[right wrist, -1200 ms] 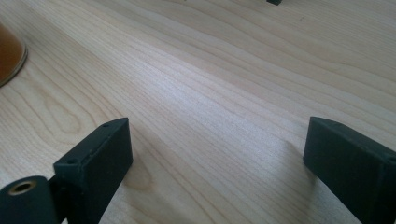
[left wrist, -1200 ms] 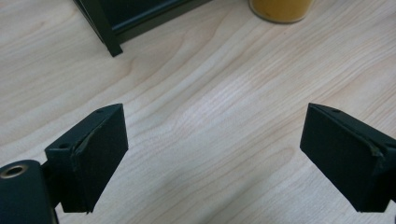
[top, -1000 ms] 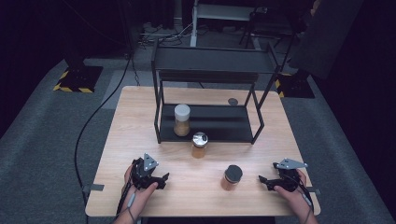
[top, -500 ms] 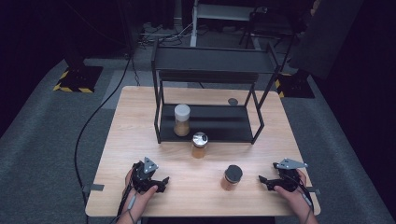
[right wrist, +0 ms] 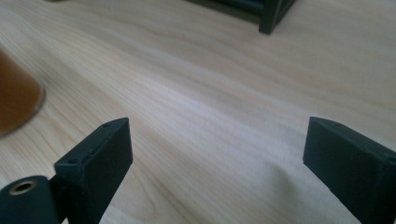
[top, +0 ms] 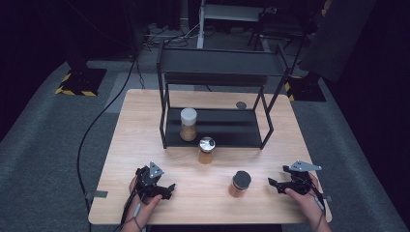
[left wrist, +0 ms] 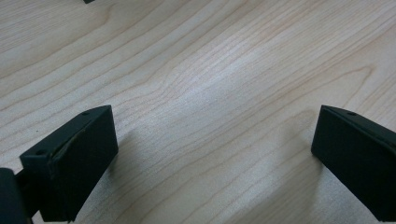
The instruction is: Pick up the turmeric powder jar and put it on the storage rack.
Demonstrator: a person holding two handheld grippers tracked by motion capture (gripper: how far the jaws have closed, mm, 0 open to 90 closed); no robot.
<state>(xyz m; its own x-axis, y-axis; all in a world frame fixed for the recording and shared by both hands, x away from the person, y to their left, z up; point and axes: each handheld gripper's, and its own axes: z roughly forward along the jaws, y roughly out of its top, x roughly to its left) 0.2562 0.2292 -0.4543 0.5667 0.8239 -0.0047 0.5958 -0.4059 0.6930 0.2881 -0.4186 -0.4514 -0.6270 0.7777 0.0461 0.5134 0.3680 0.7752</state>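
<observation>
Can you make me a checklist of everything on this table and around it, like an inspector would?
Surface: wooden table, bare grain between the things.
Job's things: black-lid jar nearest the right gripper; silver-lid jar in front of the rack; white-lid jar on the black rack lower shelf.
Clutter: small grey disc behind the rack.
Grippers: left gripper open, jaws have just been opening, nothing between them; right gripper open, holds nothing.
Cables: black cable running off the left edge.
Surroundings: grey carpet, striped floor tape.
</observation>
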